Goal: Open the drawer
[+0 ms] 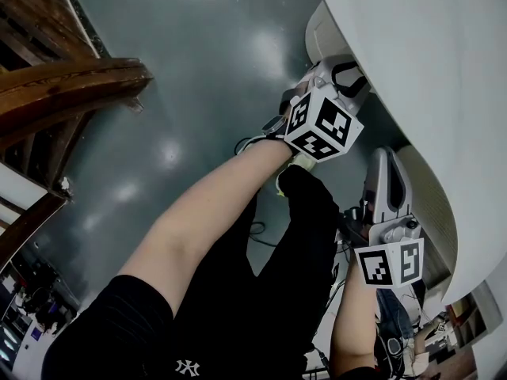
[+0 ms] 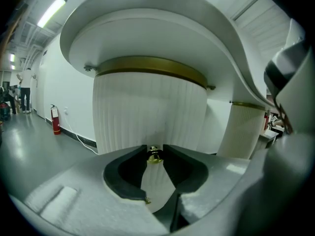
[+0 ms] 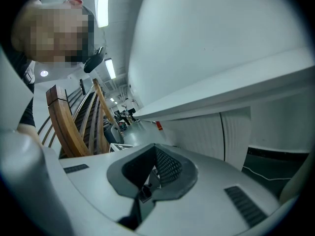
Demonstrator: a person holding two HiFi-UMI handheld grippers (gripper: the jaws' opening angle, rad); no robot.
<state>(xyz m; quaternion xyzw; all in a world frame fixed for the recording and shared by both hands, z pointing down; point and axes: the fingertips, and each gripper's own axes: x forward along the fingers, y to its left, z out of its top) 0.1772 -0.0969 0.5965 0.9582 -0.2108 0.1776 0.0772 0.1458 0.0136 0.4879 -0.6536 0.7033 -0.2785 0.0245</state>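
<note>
A small brass knob [image 2: 154, 155] sticks out of a white ribbed, curved drawer front [image 2: 147, 107], under a brass band [image 2: 152, 66] and a white counter top [image 1: 428, 70]. In the left gripper view my left gripper [image 2: 154, 149] is open, with the knob right between its fingertips; I cannot tell whether the pads touch it. The head view shows this gripper [image 1: 342, 76] reaching in under the counter edge. My right gripper [image 1: 388, 172] hangs lower and nearer to me, beside the counter. In its own view the right gripper [image 3: 154, 149] is shut with nothing in it.
A dark wooden railing [image 1: 63, 85] runs along the left over a grey glossy floor [image 1: 198, 70]. A second ribbed column [image 2: 246, 127] stands to the right of the drawer front. A red fire extinguisher [image 2: 56, 119] and people [image 2: 23, 90] are far off to the left.
</note>
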